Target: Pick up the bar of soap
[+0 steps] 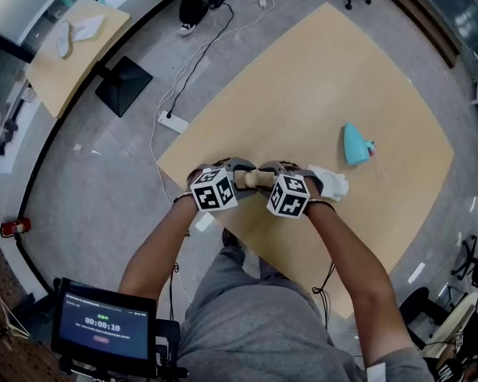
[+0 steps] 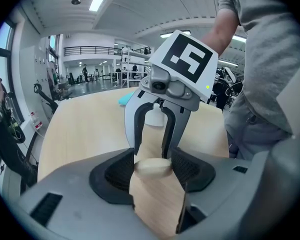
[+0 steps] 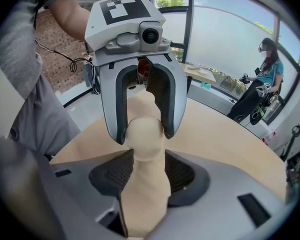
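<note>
The beige bar of soap (image 1: 256, 178) is held level between my two grippers, which face each other over the table's near edge. My left gripper (image 1: 240, 177) is shut on one end: in the left gripper view the rounded soap end (image 2: 152, 168) fills the gap between its pads. My right gripper (image 1: 272, 181) stands open opposite it. In the right gripper view the other end of the soap (image 3: 145, 131) sits just at that gripper's tips, and the pads do not press on it.
On the light wooden table (image 1: 303, 78), a teal object (image 1: 354, 143) lies to the right and a white item (image 1: 332, 182) sits beside my right gripper. A power strip (image 1: 173, 122) with cables lies on the floor. A tablet (image 1: 103, 322) stands low left.
</note>
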Demonstrator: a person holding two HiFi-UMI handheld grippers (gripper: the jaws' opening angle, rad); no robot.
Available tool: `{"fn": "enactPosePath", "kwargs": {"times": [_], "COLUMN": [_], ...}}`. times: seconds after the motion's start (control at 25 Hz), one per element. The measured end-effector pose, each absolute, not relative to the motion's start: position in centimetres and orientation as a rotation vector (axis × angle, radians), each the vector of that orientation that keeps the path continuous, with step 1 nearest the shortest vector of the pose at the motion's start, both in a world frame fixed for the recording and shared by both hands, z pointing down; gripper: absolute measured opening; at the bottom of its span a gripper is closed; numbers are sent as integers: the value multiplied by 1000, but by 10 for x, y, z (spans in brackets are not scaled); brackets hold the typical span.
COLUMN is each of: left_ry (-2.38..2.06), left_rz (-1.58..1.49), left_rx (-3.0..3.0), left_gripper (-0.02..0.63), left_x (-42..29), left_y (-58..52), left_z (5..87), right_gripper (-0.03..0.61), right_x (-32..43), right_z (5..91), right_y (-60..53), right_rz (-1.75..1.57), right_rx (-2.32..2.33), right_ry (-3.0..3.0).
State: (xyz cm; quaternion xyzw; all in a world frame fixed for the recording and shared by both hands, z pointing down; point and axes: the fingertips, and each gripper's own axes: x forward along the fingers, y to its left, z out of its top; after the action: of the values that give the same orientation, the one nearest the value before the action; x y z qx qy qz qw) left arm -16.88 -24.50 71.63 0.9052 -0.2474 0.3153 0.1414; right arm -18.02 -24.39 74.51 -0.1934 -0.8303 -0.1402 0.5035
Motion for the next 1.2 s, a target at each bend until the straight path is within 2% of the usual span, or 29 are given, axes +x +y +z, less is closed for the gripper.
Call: {"fn": "enactPosePath", "kwargs": {"times": [0.28,0.32,0.36,0.4,0.64,0.8,1.2], "left_ry": [-766,-776,-788,-797,-898,-955,-1097], "left_rz": [915,917,914,907,752,753,708], "left_rx": [2537,2526,2517,2506,2425,2413,2484], "left_gripper": [232,199,56,44,35,35,35], "left_x": [-190,-192,-193,-192,-190,-178,-182], "left_y": [-238,-237,-235,-232,-230,-203,-187], "left_z": [737,742,746,751,763,751,689], "right_gripper": [201,201,201,201,201,201,201], "right_x": [-192,-192,-192,-192,-192,-178,-169], "right_z": [753,756,760,764,773,759,684], "right_y": [-245,-244,-241,-238,-236,-213,-215], "right_rz": [-324,-324,-326,-325,-302,-341,-294], "right_rx": [-427,-426,-427,-427,-364,-286,-27], "right_ry": [-2009,-2000,-1989,-1977,-1968,-1948,-2118]}}
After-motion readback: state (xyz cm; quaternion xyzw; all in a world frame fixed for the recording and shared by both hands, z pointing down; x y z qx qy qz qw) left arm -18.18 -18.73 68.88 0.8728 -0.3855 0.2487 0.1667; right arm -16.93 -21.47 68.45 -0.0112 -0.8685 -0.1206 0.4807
